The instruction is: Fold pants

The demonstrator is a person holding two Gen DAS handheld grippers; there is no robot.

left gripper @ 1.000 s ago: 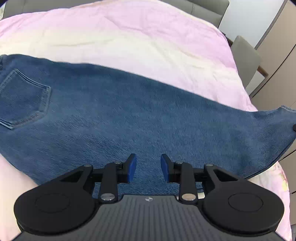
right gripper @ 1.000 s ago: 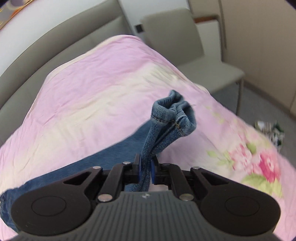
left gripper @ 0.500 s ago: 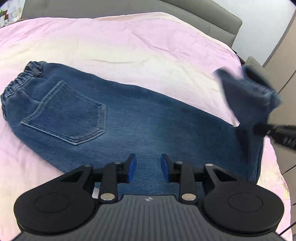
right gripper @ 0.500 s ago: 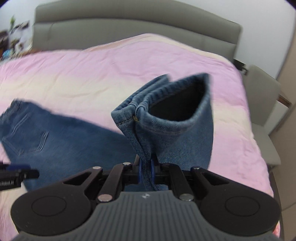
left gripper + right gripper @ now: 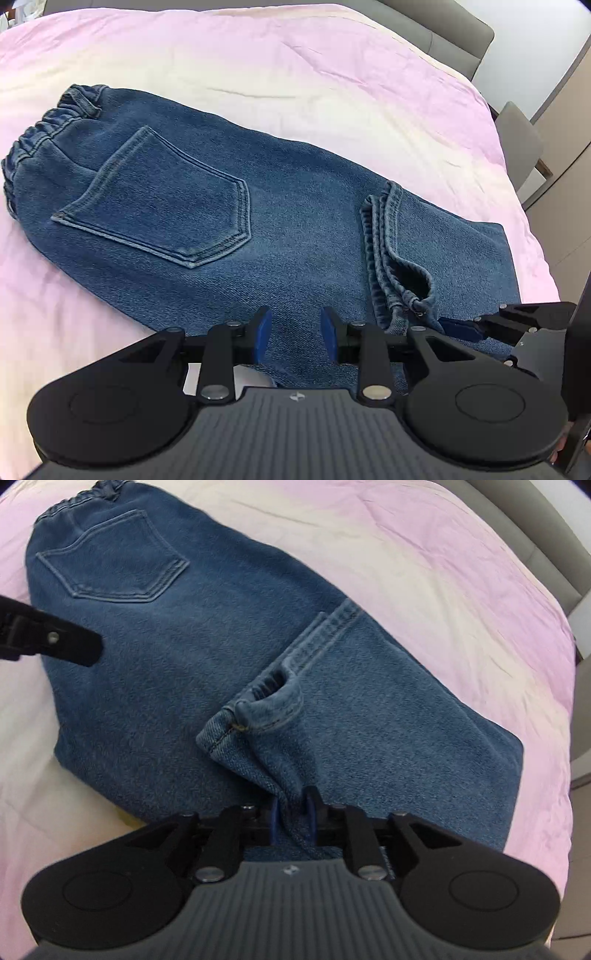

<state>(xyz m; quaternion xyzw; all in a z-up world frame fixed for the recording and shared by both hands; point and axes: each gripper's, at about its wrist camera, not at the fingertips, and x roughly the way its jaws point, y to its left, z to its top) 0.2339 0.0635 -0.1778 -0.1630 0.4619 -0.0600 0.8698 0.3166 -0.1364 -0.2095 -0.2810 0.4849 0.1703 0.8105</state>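
Observation:
Blue denim pants (image 5: 184,206) lie flat on the bed, back pocket up and elastic waistband at the left. The leg end with its hems (image 5: 384,236) is folded back over the thighs. My right gripper (image 5: 293,812) sits low over the near edge of that folded leg (image 5: 291,664). Its jaws are opening, and a bunch of denim still stands between the pads. It shows at the right edge of the left wrist view as the right gripper (image 5: 461,328). My left gripper (image 5: 295,328) hovers open over the pants' near edge, holding nothing.
A pink and cream bedspread (image 5: 332,74) covers the bed under the pants (image 5: 184,646). A grey headboard (image 5: 443,22) runs along the far side. A grey chair (image 5: 517,144) and a beige cupboard front stand past the right edge of the bed.
My right gripper swung the leg end over from the right and laid it on the pants, then its jaws parted. The left gripper slid toward the waistband side.

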